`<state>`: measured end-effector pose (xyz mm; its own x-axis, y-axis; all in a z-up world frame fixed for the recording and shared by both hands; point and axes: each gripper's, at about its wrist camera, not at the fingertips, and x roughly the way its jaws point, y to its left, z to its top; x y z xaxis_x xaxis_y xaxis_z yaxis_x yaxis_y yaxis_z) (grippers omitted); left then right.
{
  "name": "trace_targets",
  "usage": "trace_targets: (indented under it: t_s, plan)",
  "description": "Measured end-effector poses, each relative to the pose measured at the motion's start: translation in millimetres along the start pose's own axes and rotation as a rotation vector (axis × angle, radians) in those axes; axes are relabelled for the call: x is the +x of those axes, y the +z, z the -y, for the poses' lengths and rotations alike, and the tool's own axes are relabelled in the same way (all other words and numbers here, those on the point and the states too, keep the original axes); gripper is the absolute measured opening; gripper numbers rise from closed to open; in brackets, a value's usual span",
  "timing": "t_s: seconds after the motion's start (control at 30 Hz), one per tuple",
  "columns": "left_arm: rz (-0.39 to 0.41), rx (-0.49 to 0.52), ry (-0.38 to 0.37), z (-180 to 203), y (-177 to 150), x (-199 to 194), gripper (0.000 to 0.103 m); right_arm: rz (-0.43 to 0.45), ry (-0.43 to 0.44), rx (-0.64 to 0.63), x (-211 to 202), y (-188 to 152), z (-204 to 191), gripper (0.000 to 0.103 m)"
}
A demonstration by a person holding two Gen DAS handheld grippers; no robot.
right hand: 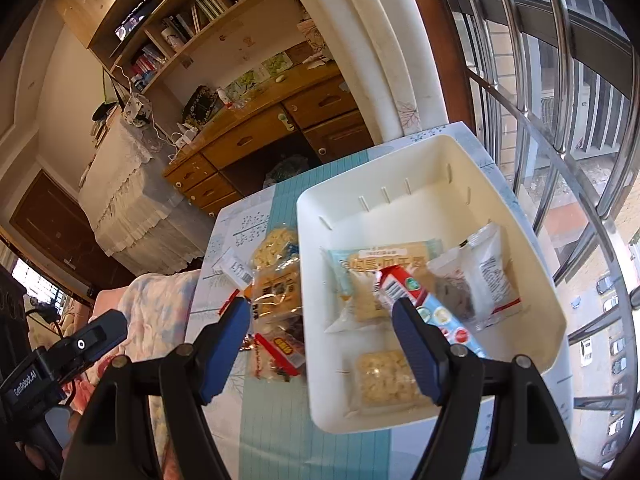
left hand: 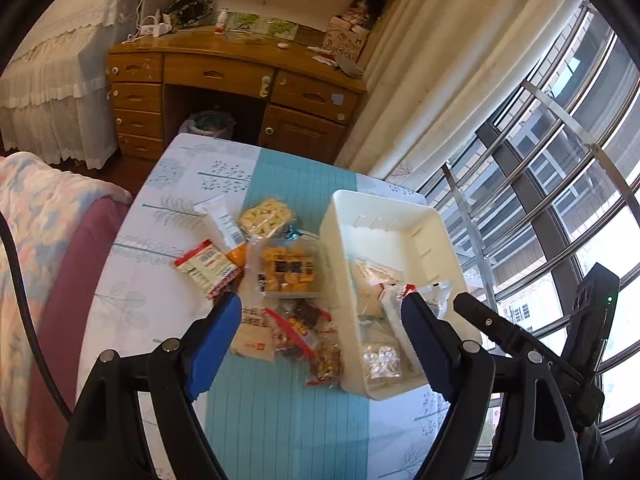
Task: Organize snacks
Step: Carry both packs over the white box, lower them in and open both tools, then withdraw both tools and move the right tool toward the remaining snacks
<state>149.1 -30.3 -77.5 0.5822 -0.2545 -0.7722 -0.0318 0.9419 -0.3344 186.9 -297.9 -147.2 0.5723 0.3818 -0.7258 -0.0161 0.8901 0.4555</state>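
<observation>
**A:** Both your hand-held grippers are spread wide and holding nothing: left (left hand: 320,316) above the loose snacks (left hand: 286,270), right (right hand: 320,320) above the bin (right hand: 472,152). About half the packs already lie in the bin, the rest are heaped on the tabletop (left hand: 280,432) just beside it.

**B:** Watch that heap. The bags overlap, so you could pinch two or drag one off with slippery film. The bin's near wall sits right against the pile, and your grippers hover close enough to bump. The bed (left hand: 60,216) edge is near too.
</observation>
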Motion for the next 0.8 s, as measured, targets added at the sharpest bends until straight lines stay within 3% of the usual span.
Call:
trace_targets:
  t_s: [0.4,0.8]
  plan:
    - [-0.028,0.020,0.015,-79,-2,-42,0.081,0.049,-0.015,0.089,8,-34,-60,0.074]
    - [-0.077,0.118,-0.037,-142,12,-57,0.081,0.092,-0.020,0.200,20,-84,-113,0.074]
